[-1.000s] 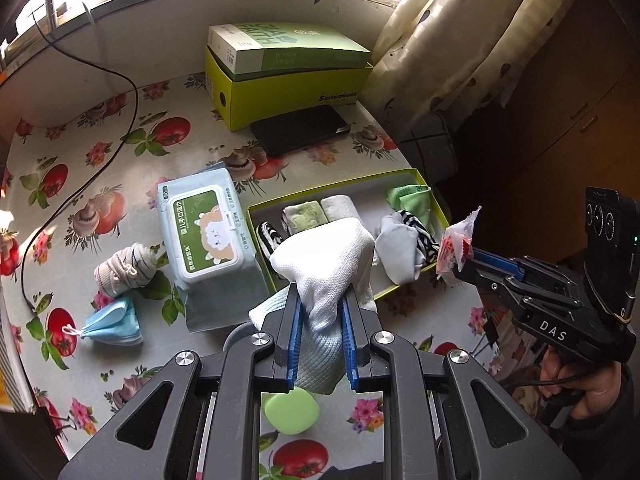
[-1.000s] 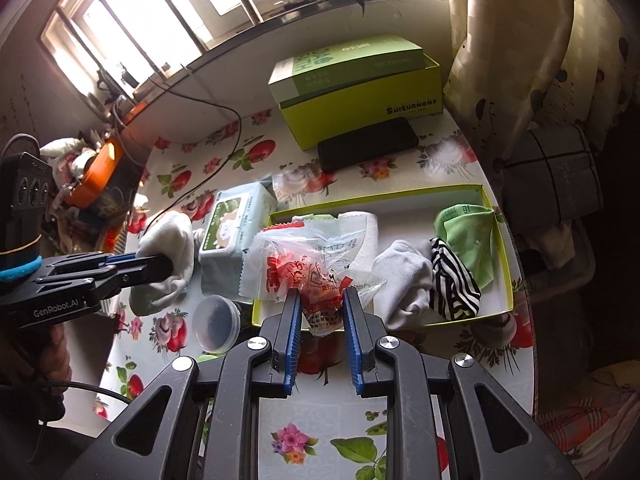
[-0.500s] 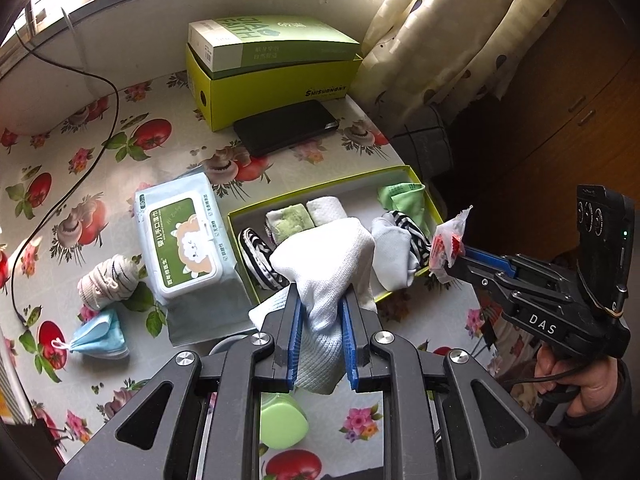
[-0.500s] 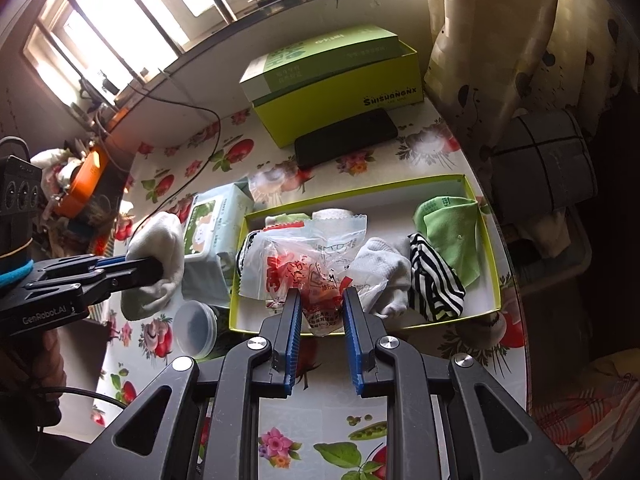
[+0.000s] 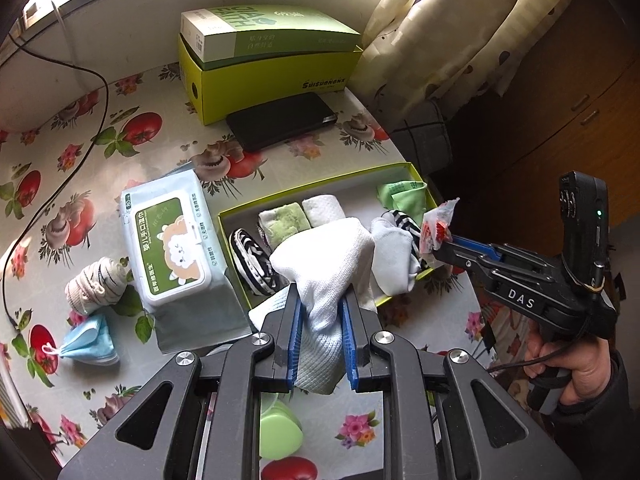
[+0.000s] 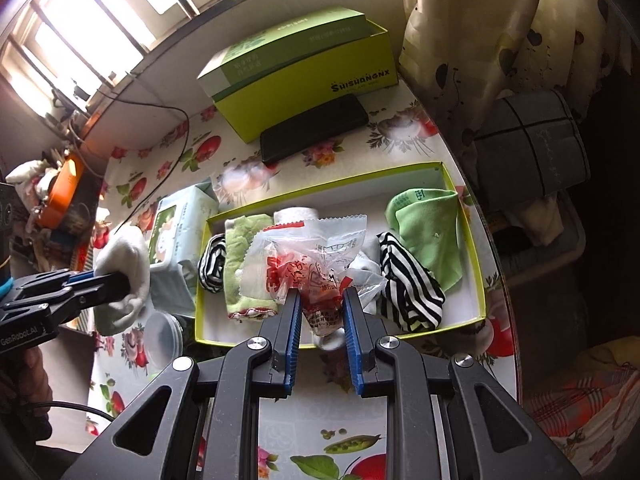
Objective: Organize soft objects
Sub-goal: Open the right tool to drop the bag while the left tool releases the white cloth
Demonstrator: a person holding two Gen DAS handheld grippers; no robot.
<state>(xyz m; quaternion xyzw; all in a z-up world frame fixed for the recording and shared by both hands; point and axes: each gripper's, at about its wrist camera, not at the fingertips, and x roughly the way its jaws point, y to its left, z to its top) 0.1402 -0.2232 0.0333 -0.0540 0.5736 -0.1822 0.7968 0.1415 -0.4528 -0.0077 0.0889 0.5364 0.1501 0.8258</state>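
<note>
My left gripper (image 5: 320, 300) is shut on a white cloth (image 5: 328, 264) and holds it above the near left edge of the shallow yellow-green tray (image 5: 320, 184). It also shows in the right wrist view (image 6: 120, 280). My right gripper (image 6: 320, 292) is shut on a clear plastic packet with red print (image 6: 308, 256), held over the tray (image 6: 476, 280); in the left view it sits at the tray's right end (image 5: 436, 236). The tray holds striped socks (image 6: 408, 284), a green cloth (image 6: 428, 228), a green towel (image 6: 244, 264) and a white roll (image 5: 324, 210).
A wet-wipes pack (image 5: 168, 240) lies left of the tray. A rolled bandage (image 5: 96, 284) and a blue face mask (image 5: 88, 340) lie further left. A green box (image 5: 272, 56) and black phone (image 5: 284, 120) sit behind. A green lidded tub (image 5: 278, 432) is below my left gripper.
Both grippers have moved a little closer to the tray, each keeping its hold. The tray's contents look unchanged.
</note>
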